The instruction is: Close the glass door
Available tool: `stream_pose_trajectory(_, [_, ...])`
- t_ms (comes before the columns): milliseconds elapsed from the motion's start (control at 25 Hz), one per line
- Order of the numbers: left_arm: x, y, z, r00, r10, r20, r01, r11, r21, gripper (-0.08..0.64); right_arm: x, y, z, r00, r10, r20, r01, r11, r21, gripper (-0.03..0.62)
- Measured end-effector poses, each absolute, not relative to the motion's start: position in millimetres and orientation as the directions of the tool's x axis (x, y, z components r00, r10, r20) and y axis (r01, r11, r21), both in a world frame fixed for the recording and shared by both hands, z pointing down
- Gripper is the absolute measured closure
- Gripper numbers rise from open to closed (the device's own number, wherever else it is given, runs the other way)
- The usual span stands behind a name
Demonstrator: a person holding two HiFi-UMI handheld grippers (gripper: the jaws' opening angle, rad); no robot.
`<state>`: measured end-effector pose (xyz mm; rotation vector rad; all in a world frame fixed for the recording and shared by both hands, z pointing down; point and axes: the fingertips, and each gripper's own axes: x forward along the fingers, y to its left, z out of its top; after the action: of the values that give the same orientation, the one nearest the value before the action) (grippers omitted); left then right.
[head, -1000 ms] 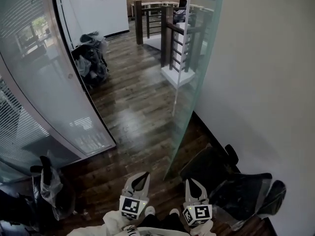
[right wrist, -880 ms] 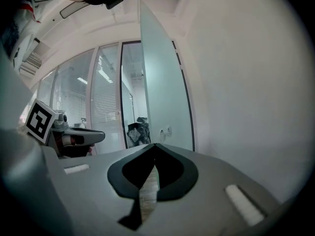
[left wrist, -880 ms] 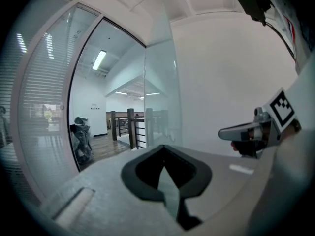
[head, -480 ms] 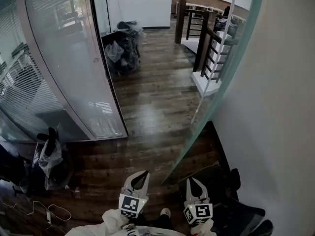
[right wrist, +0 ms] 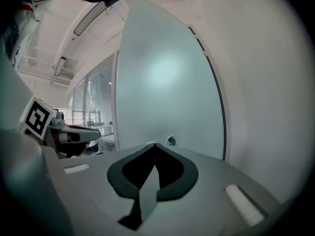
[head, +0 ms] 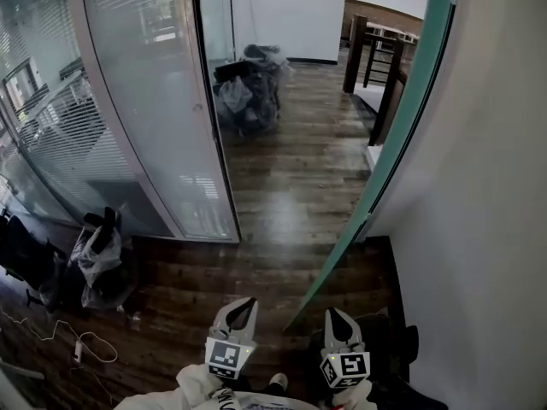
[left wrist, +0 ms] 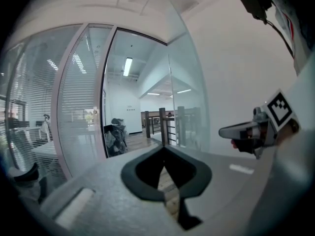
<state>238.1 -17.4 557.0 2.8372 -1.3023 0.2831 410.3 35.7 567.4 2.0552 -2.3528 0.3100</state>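
The glass door [head: 389, 152] stands swung open along the white wall on the right, its green edge running from the floor near my grippers up to the top right. In the right gripper view the door [right wrist: 167, 82] fills the middle as a frosted pane with a small round fitting [right wrist: 171, 141]. My left gripper [head: 247, 303] is shut and empty, just left of the door's lower corner. My right gripper [head: 334, 313] is shut and empty, on the wall side of that corner. Their jaws show tips together, the left gripper [left wrist: 164, 148] facing the doorway and the right gripper [right wrist: 155, 144] facing the door.
A curved glass partition [head: 145, 109] with a dark frame bounds the doorway on the left. Bagged rubbish [head: 96, 259] lies at its foot, and more bags [head: 248, 88] lie beyond. A stair railing [head: 385, 75] is far right. Dark objects [head: 389, 340] sit by the wall.
The head view has swung left, so the partition, the bags and the door edge sit further right in the picture. Both grippers stay shut at the bottom of the picture.
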Motion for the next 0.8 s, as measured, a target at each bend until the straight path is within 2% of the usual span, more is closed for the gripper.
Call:
stream_pose_trajectory(200, [236, -19, 558, 0.598, -0.782, 0.176, -0.783, -0.617, -0.078, 0.558, 412, 15, 585, -0.268, -0.946, 0.182, -0.960, 0.245, -0.137, 0.588])
stream_pose_trajectory(240, [236, -18, 558, 0.594, -0.784, 0.180, -0.786, -0.613, -0.080, 0.558, 413, 12, 587, -0.287, -0.939, 0.189, -0.956, 0.268, -0.120, 0.570])
stream_pose_trajectory(280, [235, -17, 557, 0.590, -0.786, 0.183, -0.788, -0.611, -0.081, 0.558, 415, 9, 590, -0.300, -0.934, 0.193, -0.953, 0.286, -0.101, 0.529])
stream_pose_trajectory(360, [231, -17, 557, 0.582, -0.790, 0.192, -0.792, -0.604, -0.085, 0.558, 421, 0, 592, -0.315, -0.930, 0.192, -0.949, 0.307, -0.073, 0.505])
stream_pose_trajectory(440, [222, -20, 559, 0.564, -0.801, 0.203, -0.804, -0.588, -0.087, 0.558, 420, -10, 597, -0.352, -0.917, 0.189, -0.936, 0.345, -0.069, 0.448])
stream_pose_trajectory(560, [211, -26, 560, 0.549, -0.807, 0.218, -0.812, -0.577, -0.091, 0.558, 409, -25, 603, -0.432, -0.884, 0.178, -0.900, 0.434, -0.031, 0.317])
stream_pose_trajectory(760, [209, -44, 555, 0.561, -0.799, 0.217, -0.800, -0.591, -0.108, 0.558, 404, -50, 606, -0.481, -0.857, 0.186, -0.873, 0.488, -0.014, 0.308])
stream_pose_trajectory(800, [209, -48, 555, 0.565, -0.796, 0.216, -0.796, -0.595, -0.110, 0.558, 401, -54, 607, -0.487, -0.852, 0.194, -0.868, 0.496, -0.005, 0.323])
